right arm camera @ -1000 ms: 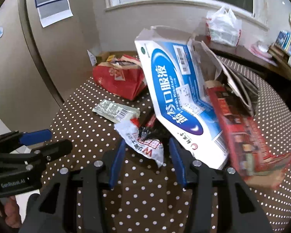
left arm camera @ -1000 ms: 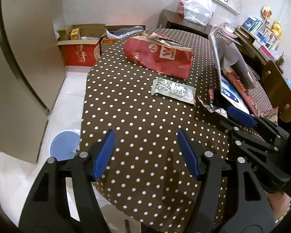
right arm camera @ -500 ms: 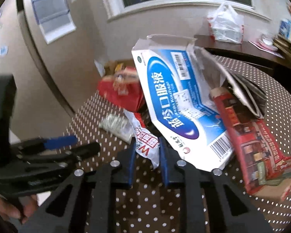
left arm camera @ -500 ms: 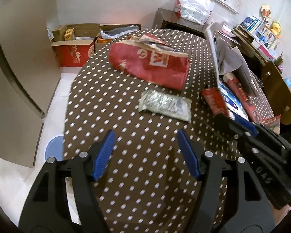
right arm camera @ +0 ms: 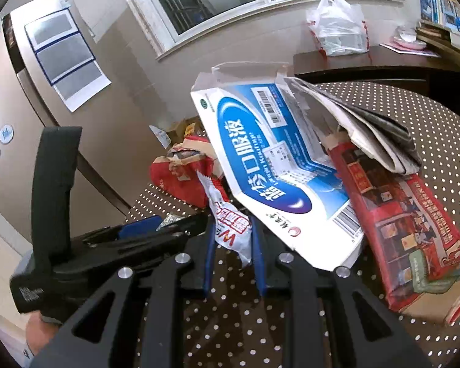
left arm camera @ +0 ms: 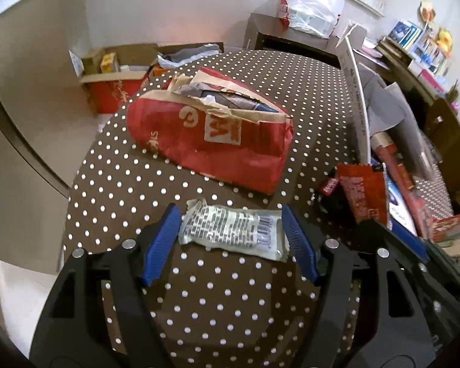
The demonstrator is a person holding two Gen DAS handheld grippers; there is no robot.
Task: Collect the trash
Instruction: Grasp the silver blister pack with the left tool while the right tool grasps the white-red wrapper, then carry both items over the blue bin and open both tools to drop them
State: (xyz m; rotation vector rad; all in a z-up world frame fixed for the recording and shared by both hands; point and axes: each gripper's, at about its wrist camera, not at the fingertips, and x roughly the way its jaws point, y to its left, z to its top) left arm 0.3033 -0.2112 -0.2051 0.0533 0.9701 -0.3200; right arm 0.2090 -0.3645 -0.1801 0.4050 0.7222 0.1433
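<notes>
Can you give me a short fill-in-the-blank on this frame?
1. The right gripper is shut on a red and white ____.
2. The clear printed packet lies between the ____ gripper's open jaws.
3. The tablecloth is brown with white ____.
4. The big paper bag behind the packet is ____ in colour.

Missing words: wrapper; left; dots; red

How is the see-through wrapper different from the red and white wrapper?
The see-through wrapper lies flat on the dotted table; the red and white wrapper is lifted off it. The see-through wrapper sits between the left gripper's closing fingers, not yet pinched; the red and white wrapper is squeezed in the right gripper. The first shows black print on clear film, the second red lettering on white. Both are empty, crinkled trash.
</notes>
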